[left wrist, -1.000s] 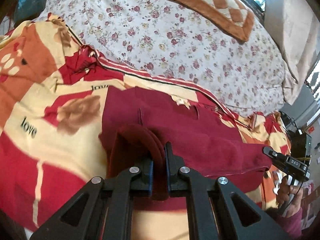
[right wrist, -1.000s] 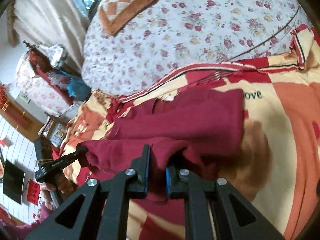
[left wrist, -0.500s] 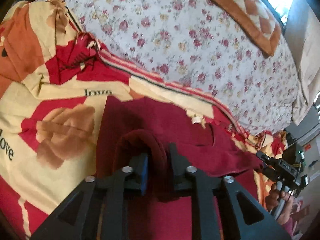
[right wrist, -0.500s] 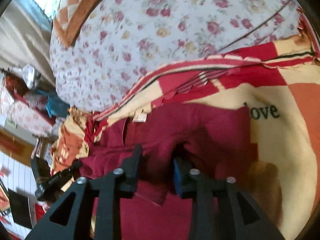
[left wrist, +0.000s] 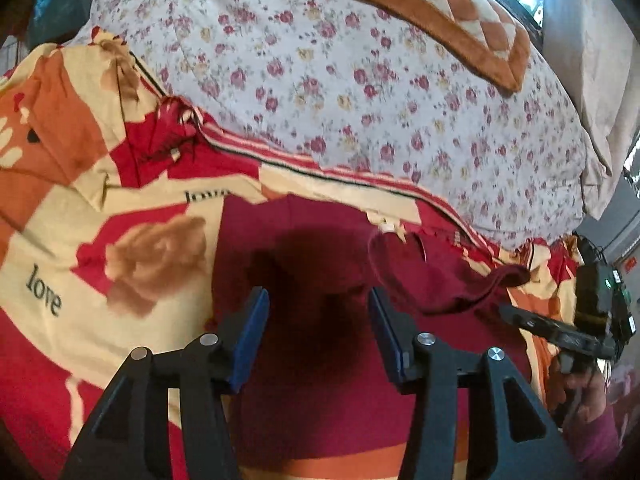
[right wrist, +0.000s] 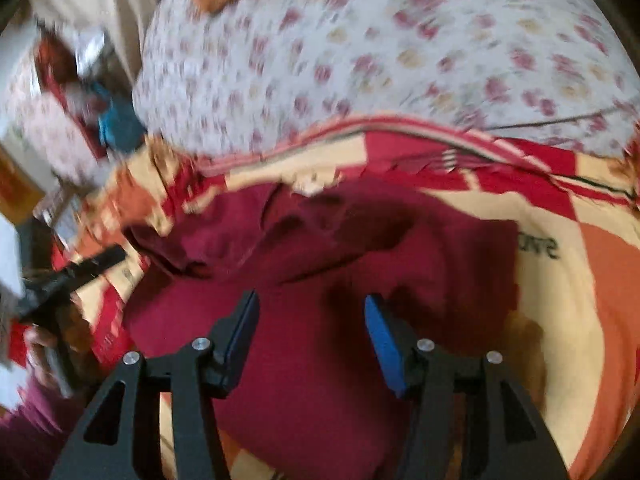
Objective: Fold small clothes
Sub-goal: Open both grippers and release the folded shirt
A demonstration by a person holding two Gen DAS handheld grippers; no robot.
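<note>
**Both grippers let go of the maroon garment**

The left gripper had just been opening; its fingers stood spread above the maroon garment, pinching nothing. The garment lay folded on the red, cream and orange blanket, near the floral quilt. The right gripper had likewise been opening, fingers apart over the cloth, nothing gripped.

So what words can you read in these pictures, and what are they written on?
"love": printed in black on the red, cream and orange patterned blanket.
A second "love" further up that blanket: only partly visible.
The right-wrist view is blurred; the black word there is unreadable.
Nothing readable on the dark red garment.
</note>
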